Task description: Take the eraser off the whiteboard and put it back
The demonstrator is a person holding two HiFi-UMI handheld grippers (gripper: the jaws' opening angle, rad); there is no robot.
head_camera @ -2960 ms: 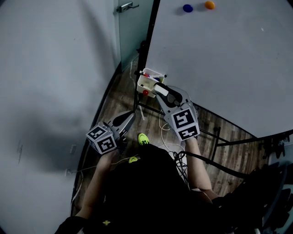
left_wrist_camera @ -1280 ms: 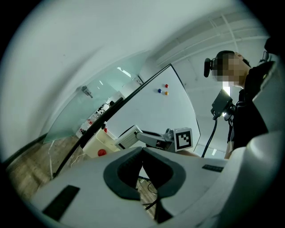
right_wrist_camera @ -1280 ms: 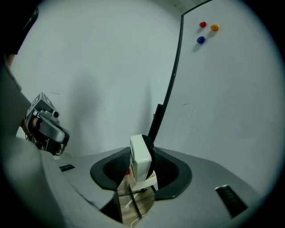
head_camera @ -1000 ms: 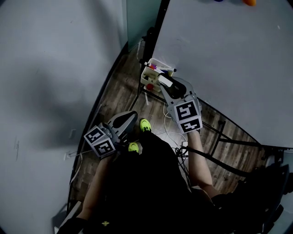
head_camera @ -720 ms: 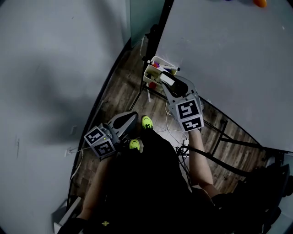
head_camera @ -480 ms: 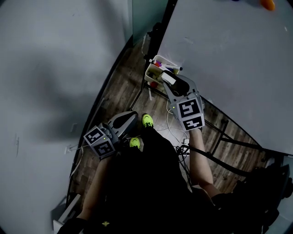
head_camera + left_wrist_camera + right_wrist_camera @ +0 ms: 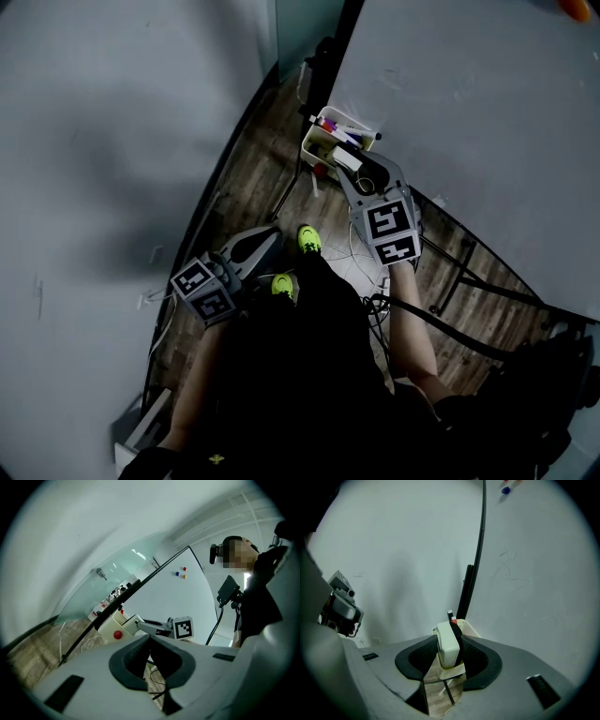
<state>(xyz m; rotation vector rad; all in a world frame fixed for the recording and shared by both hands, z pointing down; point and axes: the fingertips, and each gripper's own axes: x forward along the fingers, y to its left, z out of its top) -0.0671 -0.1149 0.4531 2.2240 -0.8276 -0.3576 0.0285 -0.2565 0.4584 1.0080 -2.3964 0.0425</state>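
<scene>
Eraser (image 7: 447,645): white body, dark felt side, clamped upright between right gripper (image 7: 349,165) jaws, held narrow on it, off whiteboard (image 7: 469,112). We place it at near edge of cream marker box (image 7: 311,148) by board's lower corner; whether it touches box, we can't tell. Markers stand in box. Left gripper (image 7: 266,246) low, well apart, by yellow-green shoes (image 7: 307,238); jaws together, nothing between. Wood floor (image 7: 253,187) beneath.
</scene>
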